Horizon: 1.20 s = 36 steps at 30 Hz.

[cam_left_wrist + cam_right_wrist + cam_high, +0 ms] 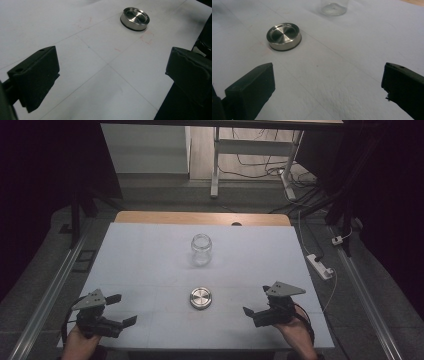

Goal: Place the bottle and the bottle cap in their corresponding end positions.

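Note:
A clear glass jar [201, 249] stands upright and uncapped near the middle of the white table [150, 250]. Its round metal lid [200, 298] lies flat closer to me, apart from the jar. My left gripper [121, 309] rests at the front left, open, with nothing between its jaws; ahead of those jaws the lid [134, 18] lies at the upper right. At the front right my right gripper [255, 300] is open and empty too. In the right gripper view the lid [284, 36] sits ahead to the left and the jar's base [334, 7] shows at the top.
A wooden strip [200, 218] runs along the table's far edge. A power strip [320, 266] and cables lie on the floor to the right. A white desk frame [250, 155] stands beyond the table. Faint red marks [147, 40] are drawn near the lid.

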### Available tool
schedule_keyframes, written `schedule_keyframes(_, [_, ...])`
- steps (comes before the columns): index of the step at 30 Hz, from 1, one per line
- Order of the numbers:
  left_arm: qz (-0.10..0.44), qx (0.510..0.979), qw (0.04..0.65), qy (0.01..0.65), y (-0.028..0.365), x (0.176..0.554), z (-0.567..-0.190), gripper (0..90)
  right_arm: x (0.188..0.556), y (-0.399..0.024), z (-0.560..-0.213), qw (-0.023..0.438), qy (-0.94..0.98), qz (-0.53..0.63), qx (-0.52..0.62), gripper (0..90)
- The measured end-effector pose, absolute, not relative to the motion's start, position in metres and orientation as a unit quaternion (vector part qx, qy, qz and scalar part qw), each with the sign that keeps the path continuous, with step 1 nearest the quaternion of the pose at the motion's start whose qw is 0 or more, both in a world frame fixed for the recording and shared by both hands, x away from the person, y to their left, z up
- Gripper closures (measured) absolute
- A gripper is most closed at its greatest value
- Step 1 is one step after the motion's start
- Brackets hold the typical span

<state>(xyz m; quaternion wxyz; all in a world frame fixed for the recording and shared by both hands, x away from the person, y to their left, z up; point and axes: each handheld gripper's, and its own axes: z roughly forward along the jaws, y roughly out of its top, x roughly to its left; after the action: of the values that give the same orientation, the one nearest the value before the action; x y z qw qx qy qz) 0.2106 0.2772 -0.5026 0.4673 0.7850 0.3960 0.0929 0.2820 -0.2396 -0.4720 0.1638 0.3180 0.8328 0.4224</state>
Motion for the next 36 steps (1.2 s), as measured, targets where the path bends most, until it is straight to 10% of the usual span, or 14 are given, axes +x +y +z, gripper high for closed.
schedule_keyframes(36, [0.106,0.771,0.435,0.453,0.306,0.187,-0.523,0.1,0.242,-0.319,-0.496,0.190,0.794,0.393,0.422,0.0])
